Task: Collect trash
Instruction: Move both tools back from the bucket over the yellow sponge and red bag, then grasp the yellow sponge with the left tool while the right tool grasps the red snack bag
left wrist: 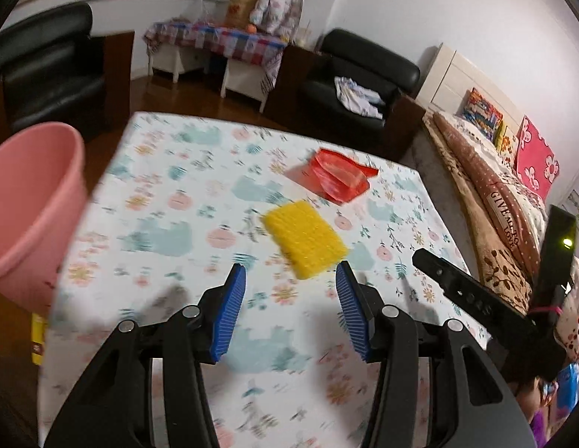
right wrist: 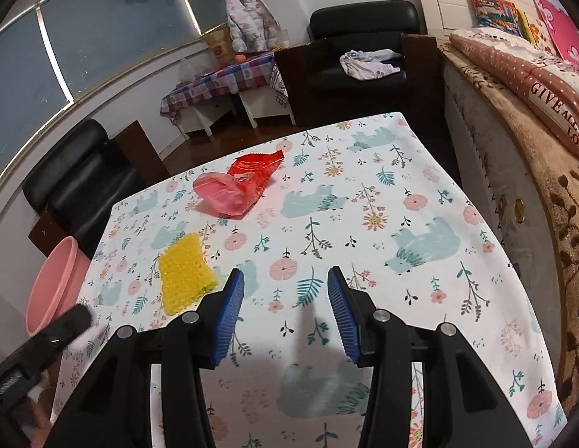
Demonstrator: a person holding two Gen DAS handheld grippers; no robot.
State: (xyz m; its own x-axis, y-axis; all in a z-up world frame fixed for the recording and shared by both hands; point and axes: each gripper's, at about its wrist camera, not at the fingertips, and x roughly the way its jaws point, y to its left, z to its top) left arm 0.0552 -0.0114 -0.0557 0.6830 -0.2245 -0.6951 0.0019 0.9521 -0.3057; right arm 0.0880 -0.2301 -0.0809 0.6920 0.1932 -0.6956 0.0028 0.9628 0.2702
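Observation:
A yellow bumpy sponge (left wrist: 306,240) lies on the floral tablecloth (left wrist: 170,194), just ahead of my left gripper (left wrist: 291,272), which stands open with nothing between its blue pads. Beyond the sponge lies a crumpled red snack wrapper (left wrist: 336,175). In the right wrist view the sponge (right wrist: 185,272) is left of my right gripper (right wrist: 285,276), whose jaws are open and hold nothing. The red wrapper (right wrist: 241,186) is farther back. A pink plastic bin (left wrist: 28,209) stands off the table's left side, also seen as the pink bin (right wrist: 52,287).
The other gripper's black body (left wrist: 487,310) shows at right in the left wrist view. A bed (right wrist: 532,119) with pillows runs along the table's right side. Black armchairs (right wrist: 360,52) and a checkered side table (right wrist: 222,78) stand beyond the table.

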